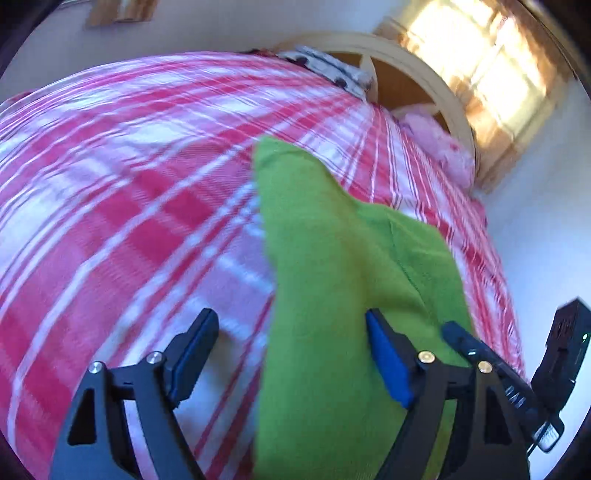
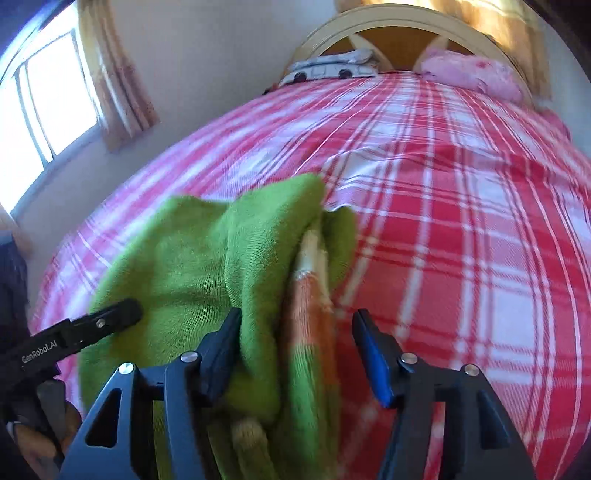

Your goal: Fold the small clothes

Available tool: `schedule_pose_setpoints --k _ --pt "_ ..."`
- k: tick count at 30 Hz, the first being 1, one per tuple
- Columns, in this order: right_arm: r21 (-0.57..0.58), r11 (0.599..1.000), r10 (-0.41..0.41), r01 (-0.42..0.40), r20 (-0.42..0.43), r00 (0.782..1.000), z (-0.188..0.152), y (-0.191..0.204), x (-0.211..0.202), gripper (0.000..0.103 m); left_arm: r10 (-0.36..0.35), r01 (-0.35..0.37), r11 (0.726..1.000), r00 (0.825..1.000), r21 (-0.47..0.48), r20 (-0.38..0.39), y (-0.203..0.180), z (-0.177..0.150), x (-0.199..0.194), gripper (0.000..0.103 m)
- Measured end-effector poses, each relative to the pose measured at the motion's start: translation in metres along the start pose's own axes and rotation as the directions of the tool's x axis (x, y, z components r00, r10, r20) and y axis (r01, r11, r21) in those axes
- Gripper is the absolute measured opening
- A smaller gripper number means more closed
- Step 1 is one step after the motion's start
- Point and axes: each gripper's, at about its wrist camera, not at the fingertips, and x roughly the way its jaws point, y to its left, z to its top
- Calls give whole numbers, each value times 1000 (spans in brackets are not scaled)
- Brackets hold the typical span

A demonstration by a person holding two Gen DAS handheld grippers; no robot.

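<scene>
A small green knitted garment (image 1: pixel 332 240) lies bunched on a red and white plaid bedspread (image 1: pixel 129 184). In the left wrist view it runs up between the fingers of my left gripper (image 1: pixel 290 314), whose jaws stand wide and do not pinch it. The right wrist view shows the same green garment (image 2: pixel 192 251) with an orange and cream striped part (image 2: pixel 308 280) folded in. It sits between the fingers of my right gripper (image 2: pixel 297 313), resting against the left finger, while the blue right pad is clear of it. One left gripper finger (image 2: pixel 122 310) rests on the cloth at the left.
The plaid bedspread (image 2: pixel 461 221) covers the whole bed. At its far end stand a curved wooden headboard (image 2: pixel 399 14), a pink pillow (image 2: pixel 472 72) and a patterned pillow (image 2: pixel 332 68). A curtained window (image 2: pixel 37 103) is on the left wall.
</scene>
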Motion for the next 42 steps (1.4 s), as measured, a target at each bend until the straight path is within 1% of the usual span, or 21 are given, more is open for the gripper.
schedule_pose_setpoints --k 3,6,8,9,10,11,12,14,18,20,23,26,28,29,32,34,37,38,39,41,42 --pt "68 995 63 -66 53 997 -19 -12 -31 61 -9 7 1000 998 23 64 5 -25 -31 83" --pt "71 993 89 -93 58 994 -41 -12 -48 61 -11 9 999 998 36 59 4 -44 -41 83" --pt "51 996 76 -77 29 997 -53 -8 -47 61 -13 12 999 999 44 34 4 -50 -39 83" --pt "41 997 70 -71 18 997 -57 -7 -46 57 -8 7 999 1000 48 24 4 -53 -36 83" --pt "31 998 60 -60 9 998 -61 -5 -45 50 10 -11 999 1000 52 23 2 -56 -34 83" --pt "23 998 54 -54 2 999 -65 -3 -43 37 27 -29 998 999 63 30 -1 -56 -32 83" --pt "21 998 52 -52 3 999 -69 -2 -45 33 58 -60 995 998 83 31 -7 -57 -30 84" --pt "6 1000 15 -15 11 1000 -74 5 -46 29 108 -111 987 994 118 27 -14 -59 -28 84" --pt "-29 999 -37 38 9 999 -83 17 -51 24 168 -170 971 985 169 27 -22 -68 -28 83" --pt "-66 995 -67 68 14 998 -87 25 -54 22 182 -184 964 983 191 28 -25 -72 -29 79" --pt "-126 986 -105 108 28 994 -92 33 -57 22 204 -206 956 978 211 33 -27 -76 -30 79" --pt "-97 992 -77 78 16 997 -91 24 -58 22 218 -219 953 976 210 31 -28 -76 -30 81" --pt "-76 995 -60 61 9 998 -92 20 -59 22 227 -227 948 974 223 26 -30 -78 -32 81" --pt "-70 996 -54 54 8 999 -92 18 -61 22 240 -240 942 970 234 31 -31 -80 -34 83" --pt "-49 998 -47 47 16 999 -96 16 -70 23 276 -282 925 959 253 63 -32 -85 -39 89" --pt "-18 999 -48 49 28 998 -98 16 -80 24 283 -295 920 955 257 82 -33 -89 -44 89" --pt "17 999 -49 48 60 997 -104 16 -99 30 297 -315 915 949 254 106 -34 -93 -52 92" --pt "13 998 -59 58 72 996 -105 17 -104 36 303 -322 912 946 254 114 -34 -95 -53 93" --pt "2 997 -78 78 86 993 -106 19 -109 45 307 -329 909 944 256 122 -35 -97 -54 93" --pt "-23 992 -118 122 118 986 -110 24 -118 58 310 -335 906 941 259 133 -37 -100 -58 93" --pt "-26 990 -131 136 136 982 -112 25 -123 61 307 -334 906 942 262 140 -39 -103 -61 93"
